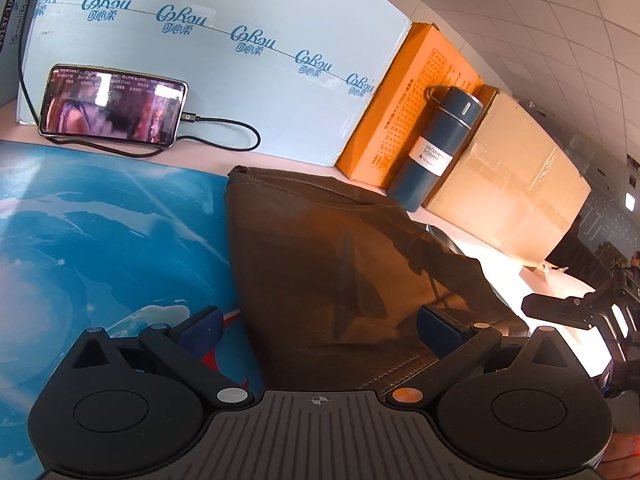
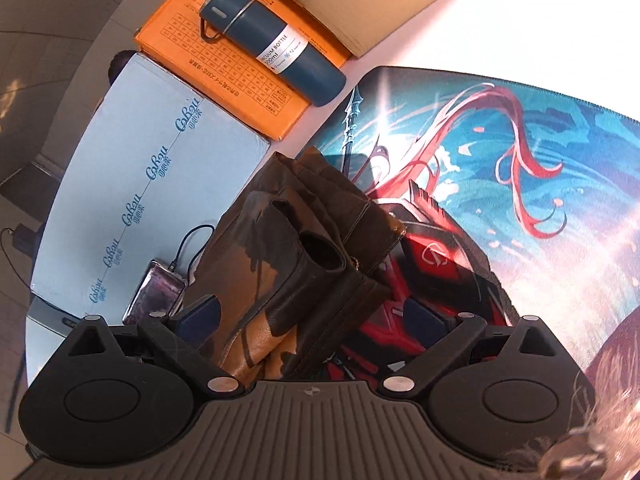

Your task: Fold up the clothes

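Only right wrist view shows brown garment (image 2: 296, 256) bunched into folds.

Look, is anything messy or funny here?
A bit. The brown garment is a lumpy bundle with loose flaps sticking up, not a flat fold. It hangs off the mat edge toward the phone. Nothing looks spilled or broken.
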`<state>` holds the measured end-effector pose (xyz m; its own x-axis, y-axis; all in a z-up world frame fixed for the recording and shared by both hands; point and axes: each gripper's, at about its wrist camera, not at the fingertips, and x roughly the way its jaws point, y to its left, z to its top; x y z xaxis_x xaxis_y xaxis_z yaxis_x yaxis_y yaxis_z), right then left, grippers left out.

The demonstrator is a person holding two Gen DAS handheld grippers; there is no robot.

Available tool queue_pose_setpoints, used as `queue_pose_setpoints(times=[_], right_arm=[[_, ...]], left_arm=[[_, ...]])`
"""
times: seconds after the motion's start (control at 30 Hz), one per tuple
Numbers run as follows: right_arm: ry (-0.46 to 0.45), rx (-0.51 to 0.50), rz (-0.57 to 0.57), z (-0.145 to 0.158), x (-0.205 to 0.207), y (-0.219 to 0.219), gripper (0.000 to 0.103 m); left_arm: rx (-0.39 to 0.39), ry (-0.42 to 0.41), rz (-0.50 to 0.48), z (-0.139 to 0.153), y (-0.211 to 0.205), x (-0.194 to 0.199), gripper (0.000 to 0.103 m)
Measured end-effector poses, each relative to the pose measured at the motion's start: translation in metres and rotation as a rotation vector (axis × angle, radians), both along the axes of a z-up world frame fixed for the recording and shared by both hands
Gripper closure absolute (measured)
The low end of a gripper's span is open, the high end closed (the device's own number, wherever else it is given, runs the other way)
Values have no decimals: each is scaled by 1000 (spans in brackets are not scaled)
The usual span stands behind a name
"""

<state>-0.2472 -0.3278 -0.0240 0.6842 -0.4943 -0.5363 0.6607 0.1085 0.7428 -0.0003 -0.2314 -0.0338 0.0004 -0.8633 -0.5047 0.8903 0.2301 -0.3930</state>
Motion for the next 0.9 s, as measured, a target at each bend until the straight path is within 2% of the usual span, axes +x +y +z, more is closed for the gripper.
queue_pose_setpoints(times=[0.17,0.37,0.4,0.47,0.5,0.53,0.57,0.63,0.7,0.8,0.83,0.87,0.9], right_arm=[[-69,18,-14,-9,19,-11,0],[-35,-63,-60,-11,51,-24,0],[-27,-72,-72,-11,54,-24,3],[17,-83,-84,-13,61,-22,22],[44,-87,-88,-15,64,-22,53],[72,-90,-91,-16,67,-21,76],[84,-100,-88,-18,69,-20,81],[76,-131,-61,-19,68,-19,89],[40,-146,-9,-15,62,-21,92],[-10,-132,71,-11,51,-24,93],[-15,-131,85,-9,47,-23,93],[-15,-134,90,-8,43,-22,93],[-15,-139,90,-6,38,-22,93]], left_arm=[[32,-74,-21,0,-4,-9,0],[86,-167,-57,0,-9,-19,0],[95,-182,-62,0,-10,-21,0],[95,-184,-66,0,-10,-22,0],[95,-184,-66,0,-10,-22,0],[92,-179,-66,1,-10,-22,0],[89,-174,-67,1,-10,-22,0],[61,-126,-71,1,-7,-15,0],[20,-32,-67,1,-5,1,0],[-42,180,15,-4,-9,37,0],[-63,262,83,-6,-9,53,0],[-74,313,123,-6,-9,64,0],[-62,321,139,-5,-11,70,0]])
